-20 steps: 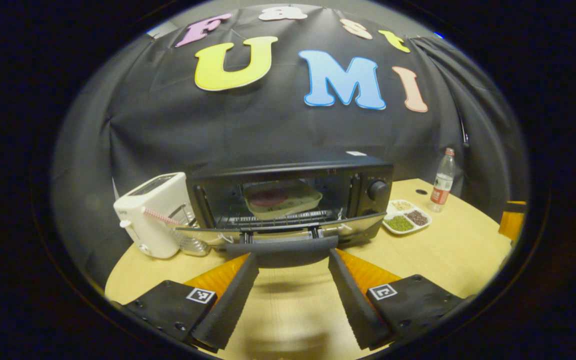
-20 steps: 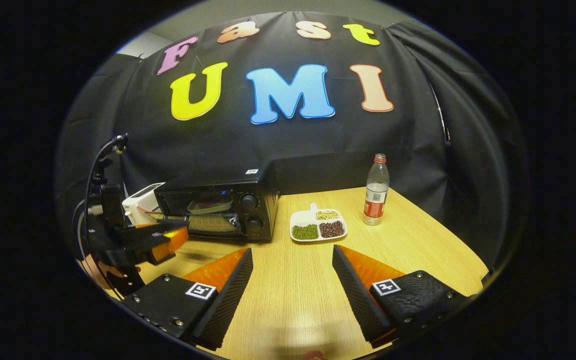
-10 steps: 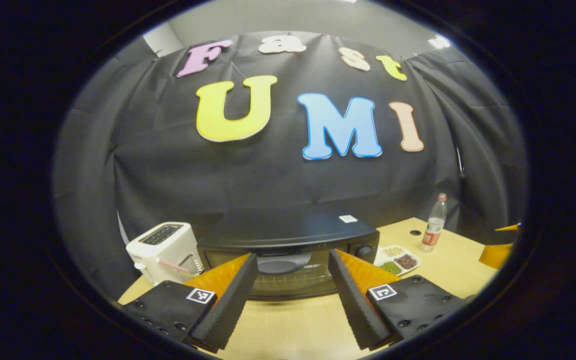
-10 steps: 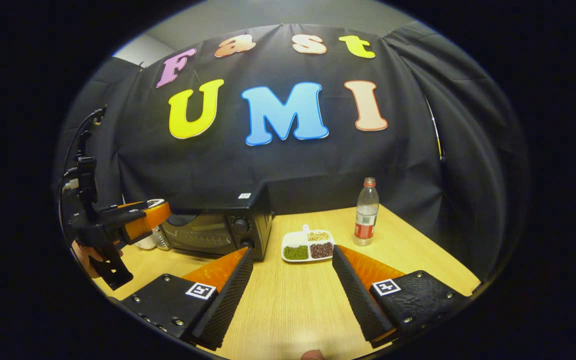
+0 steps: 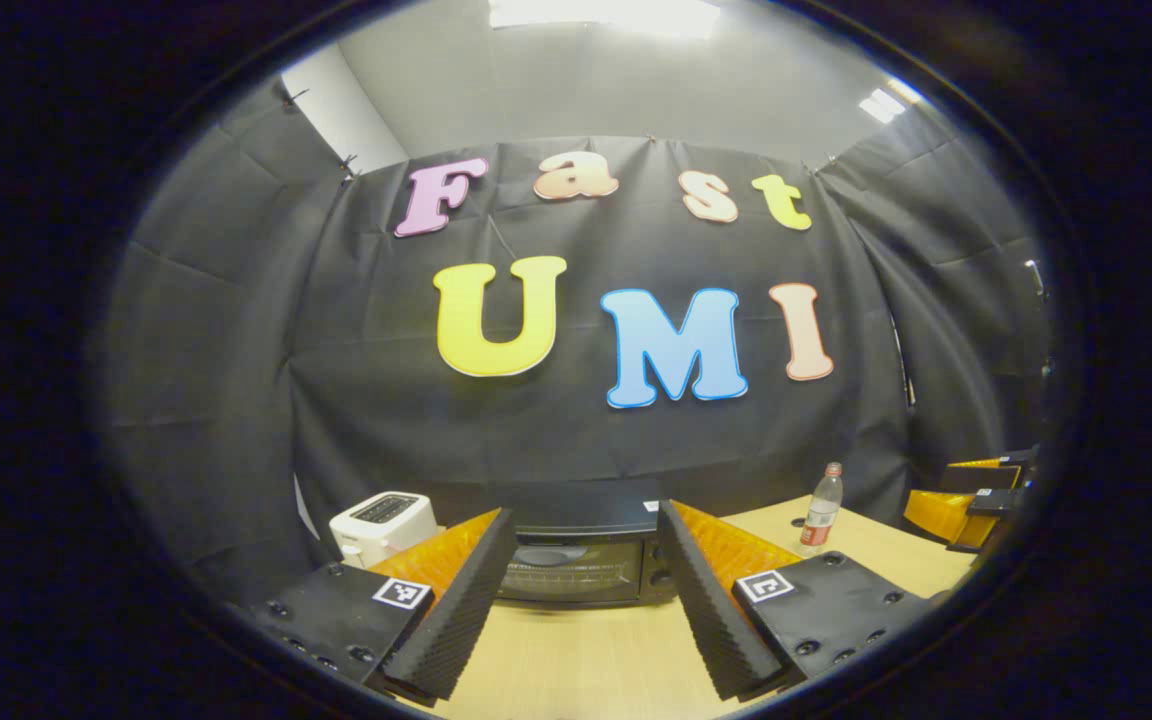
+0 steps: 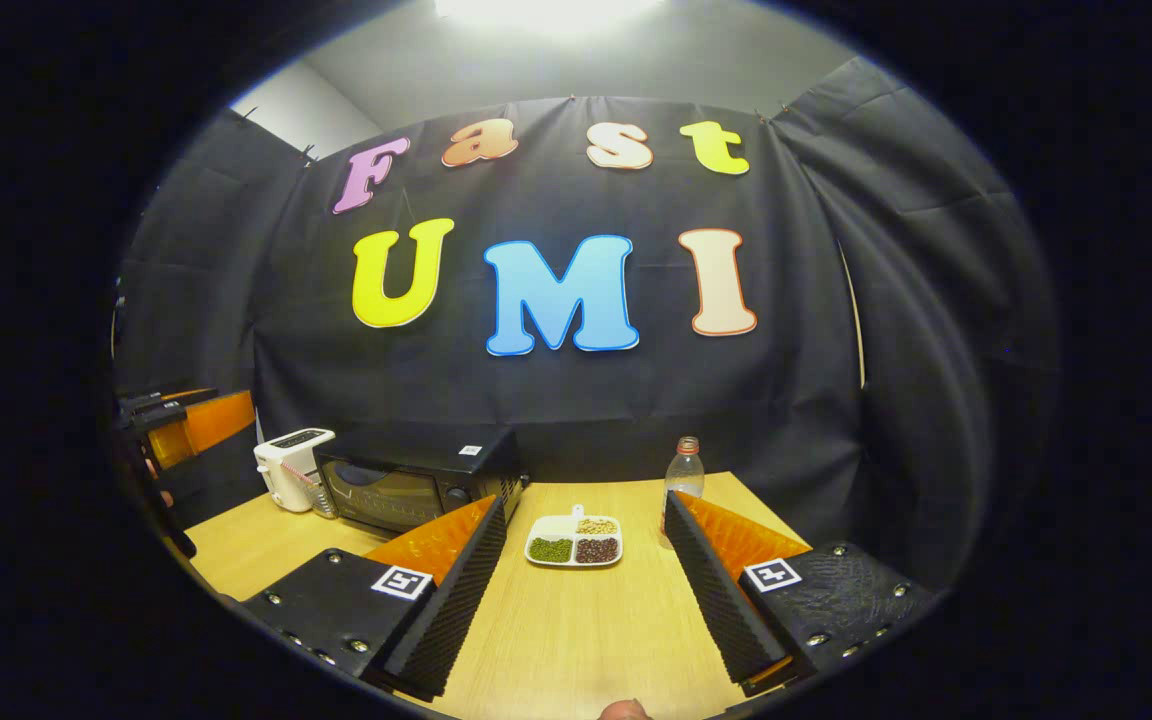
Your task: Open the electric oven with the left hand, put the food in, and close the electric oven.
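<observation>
The black electric oven (image 5: 576,565) stands on the wooden table (image 5: 576,660) with its glass door shut. A dim pale shape (image 5: 541,553) sits behind the glass; I cannot tell what it is. My left gripper (image 5: 586,515) is open and empty, held back from the oven front and apart from it. In the right gripper view the oven (image 6: 416,490) is at the left, and the left gripper (image 6: 191,420) hangs in the air left of it. My right gripper (image 6: 584,500) is open and empty above the table (image 6: 576,640).
A white toaster (image 5: 383,520) stands just left of the oven. A white divided dish of beans (image 6: 574,543) and a clear water bottle (image 6: 684,470) are to the oven's right. The right gripper (image 5: 971,495) shows at the far right of the left gripper view.
The oven door, hanging open a second ago with a dish on the rack, is now shut. Both grippers have drawn back and lifted, so the oven looks smaller and lower.
</observation>
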`<move>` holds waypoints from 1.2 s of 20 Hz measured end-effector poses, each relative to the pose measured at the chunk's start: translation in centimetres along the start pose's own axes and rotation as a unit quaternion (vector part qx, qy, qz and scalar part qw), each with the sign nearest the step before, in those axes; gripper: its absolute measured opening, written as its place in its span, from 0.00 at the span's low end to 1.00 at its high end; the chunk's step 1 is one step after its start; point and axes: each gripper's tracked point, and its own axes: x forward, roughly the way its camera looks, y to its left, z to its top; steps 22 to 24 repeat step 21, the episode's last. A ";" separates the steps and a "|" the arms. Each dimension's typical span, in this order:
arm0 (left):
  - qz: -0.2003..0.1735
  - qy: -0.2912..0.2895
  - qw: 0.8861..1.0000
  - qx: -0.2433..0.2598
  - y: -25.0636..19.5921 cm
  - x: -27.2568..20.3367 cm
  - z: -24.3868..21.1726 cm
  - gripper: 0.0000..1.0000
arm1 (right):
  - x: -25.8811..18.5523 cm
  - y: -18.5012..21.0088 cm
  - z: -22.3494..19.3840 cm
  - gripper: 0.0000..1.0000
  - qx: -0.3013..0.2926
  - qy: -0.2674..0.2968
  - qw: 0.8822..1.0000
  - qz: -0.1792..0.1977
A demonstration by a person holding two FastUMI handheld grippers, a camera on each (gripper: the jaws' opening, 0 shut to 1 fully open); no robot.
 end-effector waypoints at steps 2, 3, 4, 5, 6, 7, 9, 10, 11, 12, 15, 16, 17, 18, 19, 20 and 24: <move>0.001 -0.007 1.000 0.015 -0.4 -2.4 1.0 1.00 | -1.3 -0.2 0.5 0.98 -0.004 -0.014 1.000 -0.001; 0.003 -0.009 1.000 0.025 -0.5 -3.2 1.4 1.00 | -2.1 -0.2 0.7 0.98 -0.002 -0.018 1.000 0.000; 0.003 -0.009 1.000 0.030 -0.6 -4.1 1.3 1.00 | -2.7 -0.2 0.7 0.98 0.000 -0.020 1.000 0.000; 0.002 -0.007 1.000 0.028 -0.8 -5.0 1.3 1.00 | -3.2 -0.1 0.7 0.98 0.004 -0.022 1.000 0.001; 0.001 -0.007 1.000 0.023 -0.9 -5.7 1.4 1.00 | -3.7 0.0 0.9 0.98 0.007 -0.025 1.000 0.001; 0.001 -0.008 1.000 0.020 -0.8 -6.4 1.7 1.00 | -4.0 0.3 1.0 0.98 0.009 -0.029 1.000 0.001; 0.001 -0.011 1.000 0.019 -0.6 -7.3 1.9 1.00 | -4.7 0.3 1.2 0.97 0.016 -0.030 0.999 -0.003; -0.003 -0.008 1.000 0.021 -0.8 -7.6 1.7 0.98 | -5.2 0.5 1.6 0.98 0.024 -0.035 0.999 -0.001; -0.003 -0.010 1.000 0.025 -0.7 -8.1 1.9 0.97 | -5.5 0.7 2.1 0.98 0.028 -0.043 0.999 0.001; -0.001 -0.015 0.999 0.028 -0.4 -8.4 2.3 0.95 | -5.5 0.7 2.3 0.98 0.029 -0.044 0.999 0.001; -0.002 -0.021 1.000 0.018 -0.2 -9.4 2.6 1.00 | -5.9 0.8 2.5 0.98 0.025 -0.043 0.999 -0.005; -0.002 -0.020 1.000 0.014 0.0 -9.6 2.5 0.99 | -6.1 1.1 2.6 0.98 0.027 -0.043 0.999 -0.004; -0.002 -0.019 1.000 0.012 0.3 -9.8 2.5 0.98 | -6.3 1.4 2.6 0.98 0.028 -0.044 0.999 -0.003; 0.000 -0.021 1.000 0.012 0.6 -10.0 2.5 0.97 | -6.5 1.7 2.8 0.98 0.027 -0.045 0.999 -0.001; 0.000 -0.023 1.000 0.011 0.8 -10.1 2.7 0.95 | -6.5 1.9 3.0 0.98 0.024 -0.048 0.999 -0.001; 0.000 -0.024 1.000 0.010 0.8 -10.2 2.7 1.00 | -6.6 2.1 3.1 0.98 0.020 -0.050 0.999 -0.002; -0.001 -0.025 1.000 0.009 0.9 -10.1 2.8 1.00 | -6.5 2.3 3.1 0.98 0.018 -0.050 0.999 -0.002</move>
